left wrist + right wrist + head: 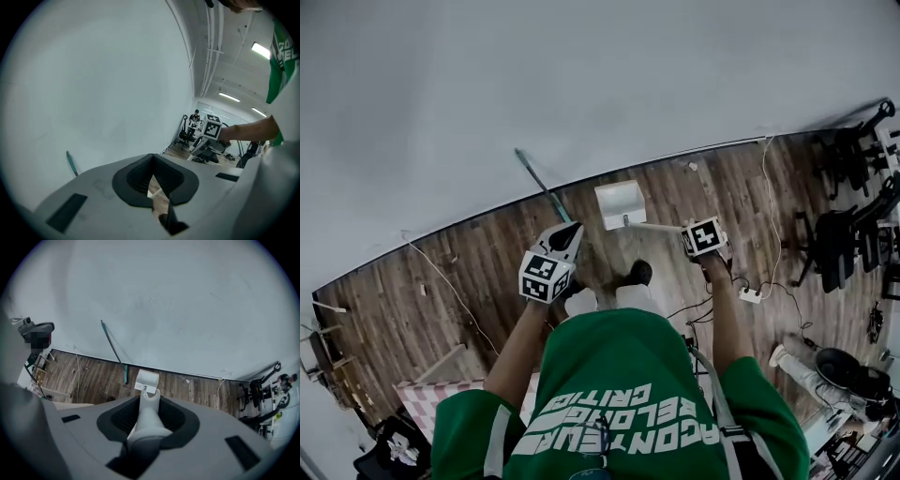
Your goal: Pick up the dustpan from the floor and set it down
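The white dustpan hangs above the wooden floor near the wall, its long handle running right into my right gripper. In the right gripper view the handle lies clamped between the jaws of the right gripper, and the dustpan dangles beyond them. My left gripper is held up left of the dustpan, apart from it. Its jaws stand almost together with nothing in them. The left gripper view also shows the right gripper with its marker cube.
A green-handled broom leans on the white wall. Office chairs stand at the right. A power strip and cables lie on the floor. A pink checked cloth lies at lower left. My shoe is below the dustpan.
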